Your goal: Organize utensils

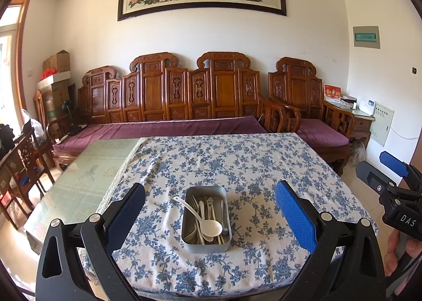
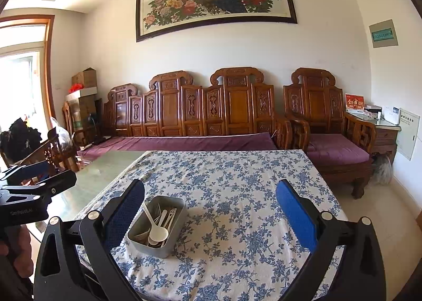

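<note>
Spoons and forks all sit in the gray tin on the table. Left claw and right claw are wide apart, holding nothing. Sorting looks done, or not begun.

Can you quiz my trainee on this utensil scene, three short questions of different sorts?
1. True or false: both the left gripper and the right gripper are open.
2. Where does the white spoon lie? A) on the tablecloth B) in the metal tin C) on the sofa
3. Fill in: the tin holds spoons and a ____.

Key: 1 true; 2 B; 3 fork
</note>
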